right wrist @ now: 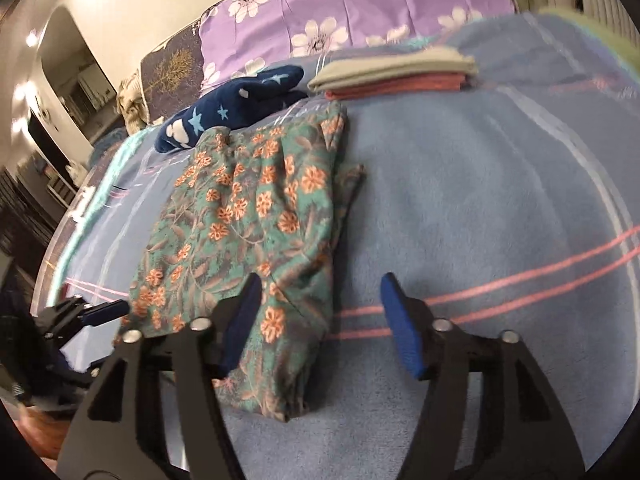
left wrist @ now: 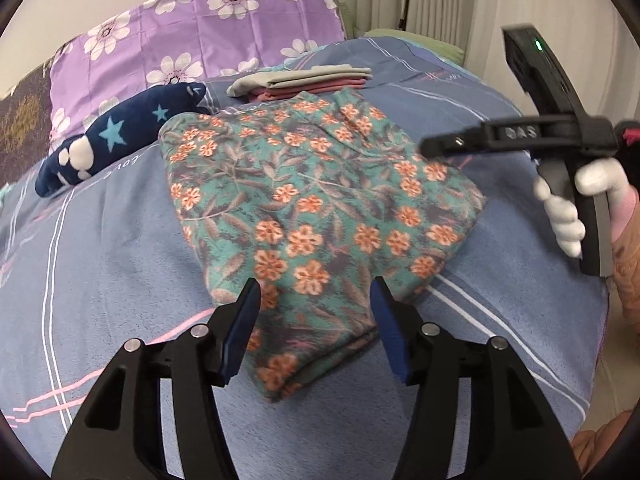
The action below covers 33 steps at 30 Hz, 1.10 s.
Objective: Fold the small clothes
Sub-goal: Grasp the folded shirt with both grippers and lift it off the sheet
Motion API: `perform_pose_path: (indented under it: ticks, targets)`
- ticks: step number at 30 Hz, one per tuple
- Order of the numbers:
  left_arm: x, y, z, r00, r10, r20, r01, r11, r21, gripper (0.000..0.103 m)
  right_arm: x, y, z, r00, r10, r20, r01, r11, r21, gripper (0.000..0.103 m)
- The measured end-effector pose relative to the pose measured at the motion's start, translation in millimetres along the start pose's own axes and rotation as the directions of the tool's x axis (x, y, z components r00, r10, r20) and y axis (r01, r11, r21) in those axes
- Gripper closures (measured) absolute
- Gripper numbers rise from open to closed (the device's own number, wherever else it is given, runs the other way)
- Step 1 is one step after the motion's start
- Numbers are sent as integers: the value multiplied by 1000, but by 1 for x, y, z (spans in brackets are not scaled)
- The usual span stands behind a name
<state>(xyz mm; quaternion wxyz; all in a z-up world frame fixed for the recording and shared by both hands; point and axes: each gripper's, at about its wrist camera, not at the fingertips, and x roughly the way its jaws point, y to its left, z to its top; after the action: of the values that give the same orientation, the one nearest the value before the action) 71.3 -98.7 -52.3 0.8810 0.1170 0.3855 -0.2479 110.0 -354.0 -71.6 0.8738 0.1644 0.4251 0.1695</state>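
Beside the soft, matt floral cloth (left wrist: 304, 200), the blue blanket (left wrist: 120, 280) looks fleecy; the purple pillow (left wrist: 200, 28) behind seems smoother.

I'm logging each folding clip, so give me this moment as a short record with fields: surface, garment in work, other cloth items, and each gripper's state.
surface: blue striped bedspread
garment in work: floral garment, lying partly folded on the bedspread
finished stack: folded grey and pink clothes behind it
other cloth: navy star-print item to its left; purple floral pillow at the back
left gripper: open, over the garment's near end
right gripper: open, at the garment's right edge
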Motion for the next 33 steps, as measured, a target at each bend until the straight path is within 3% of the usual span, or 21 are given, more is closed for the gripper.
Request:
perform_pose_path:
  ticks: [5, 9, 15, 18, 19, 21, 22, 23, 25, 28, 33]
  targets:
    - [3, 51, 8, 1000, -3, 9, 4, 988, -157, 40, 10, -18, 3, 994, 99, -52, -94, 991, 95, 34]
    - [26, 92, 13, 984, -180, -11, 170, 946, -276, 39, 23, -20, 13, 984, 163, -74, -156, 983, 97, 31]
    - [62, 108, 30, 952, -306, -28, 282, 907, -313, 36, 49, -19, 40, 958, 259, -125, -250, 965, 83, 26]
    - [80, 111, 47, 943, -333, -27, 307, 897, -318, 34, 64, -15, 55, 950, 280, -137, -270, 959, 87, 26]
    - [85, 112, 52, 942, -334, -26, 309, 896, -320, 34, 71, -10, 60, 953, 270, -140, -262, 962, 74, 29]
    - [96, 114, 62, 944, -329, -25, 303, 896, -325, 39, 81, 0, 67, 967, 209, -146, -206, 978, 32, 52]
    - [100, 112, 67, 953, -302, -31, 278, 909, -311, 61, 85, 4, 67, 971, 186, -150, -186, 982, 17, 66]
    - [101, 110, 71, 956, -292, -40, 268, 918, -291, 72, 84, 10, 66, 976, 169, -139, -170, 985, 3, 73]
    - [94, 98, 79, 967, -250, -45, 235, 947, -218, 76, 70, 24, 64, 990, 110, -90, -116, 991, -72, 81]
    - [68, 69, 97, 989, -148, -6, 148, 987, -60, 76, 32, 47, 67, 996, 81, 28, -75, 982, -171, 83]
    - [24, 44, 162, 990, -74, 123, 66, 995, 72, 76, -34, 71, 103, 970, -2, 241, 64, 967, -248, 83]
